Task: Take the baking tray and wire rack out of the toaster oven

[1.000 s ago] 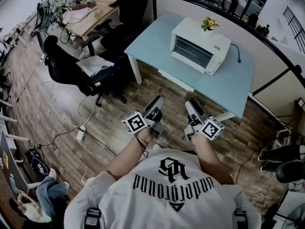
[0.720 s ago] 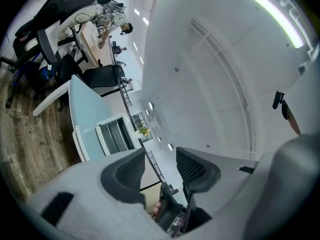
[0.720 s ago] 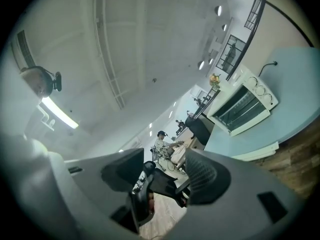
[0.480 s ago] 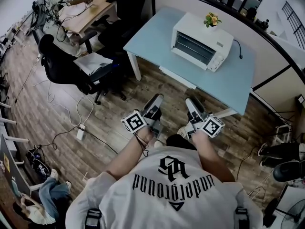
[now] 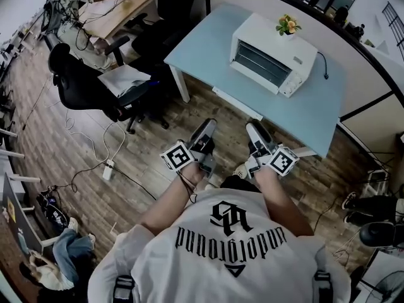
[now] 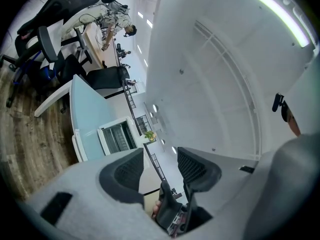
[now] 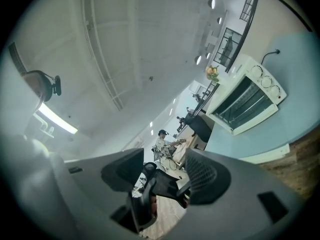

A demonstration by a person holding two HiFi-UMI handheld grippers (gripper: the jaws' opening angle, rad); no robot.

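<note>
The white toaster oven (image 5: 273, 54) stands on the light blue table (image 5: 208, 49) with its glass door closed. Thin rack bars show behind the glass, but I cannot make out the baking tray. Both grippers are held side by side over the wooden floor, short of the table's near edge. My left gripper (image 5: 205, 136) is open, its jaws have just been opening, and nothing is between them. My right gripper (image 5: 255, 133) is open and empty too. The left gripper view shows the oven (image 6: 117, 138) past its jaws (image 6: 160, 169). The right gripper view shows the oven (image 7: 247, 101) beyond its jaws (image 7: 162, 176).
A small flower pot (image 5: 288, 25) sits on top of the oven, and its black cord (image 5: 325, 65) trails to the right. Black office chairs (image 5: 82, 81) stand left of the table. A power strip (image 5: 107, 169) and cables lie on the floor. A partition wall (image 5: 372, 81) runs behind the table.
The person has stepped a little toward the table, and both grippers have travelled forward with them. The oven door has stayed closed.
</note>
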